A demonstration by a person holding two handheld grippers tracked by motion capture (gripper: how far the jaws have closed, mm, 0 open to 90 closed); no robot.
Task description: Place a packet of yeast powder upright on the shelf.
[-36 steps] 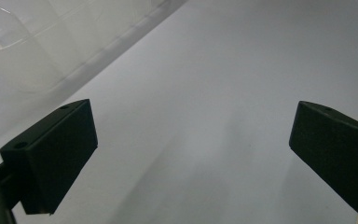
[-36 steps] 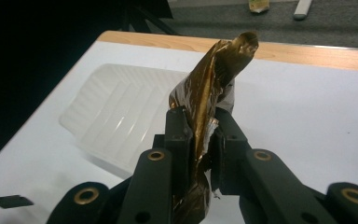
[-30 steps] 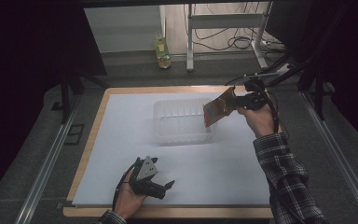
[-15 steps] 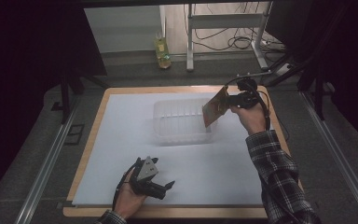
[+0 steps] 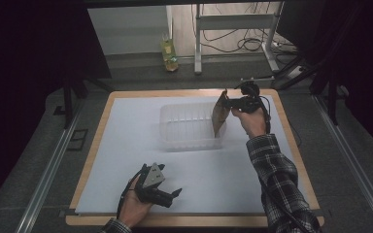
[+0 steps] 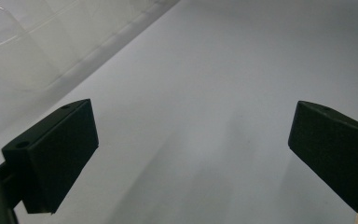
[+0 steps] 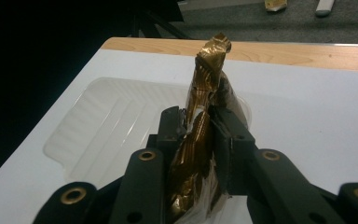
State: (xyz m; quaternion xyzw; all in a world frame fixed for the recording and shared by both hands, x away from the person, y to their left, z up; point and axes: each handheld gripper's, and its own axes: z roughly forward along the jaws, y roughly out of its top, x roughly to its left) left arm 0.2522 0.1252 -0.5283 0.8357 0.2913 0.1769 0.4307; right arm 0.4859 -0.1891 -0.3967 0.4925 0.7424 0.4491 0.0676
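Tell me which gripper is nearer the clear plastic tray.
Right. The right gripper holds a gold packet over the clear plastic tray, at its right edge. The left gripper rests open near the table's front edge, well short of the tray.

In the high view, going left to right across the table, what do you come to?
left gripper → clear plastic tray → gold packet → right gripper

Packet [image 5: 219, 114] hangs over the tub's [image 5: 187, 127] right end (tub mid-table [image 5: 126, 145]).
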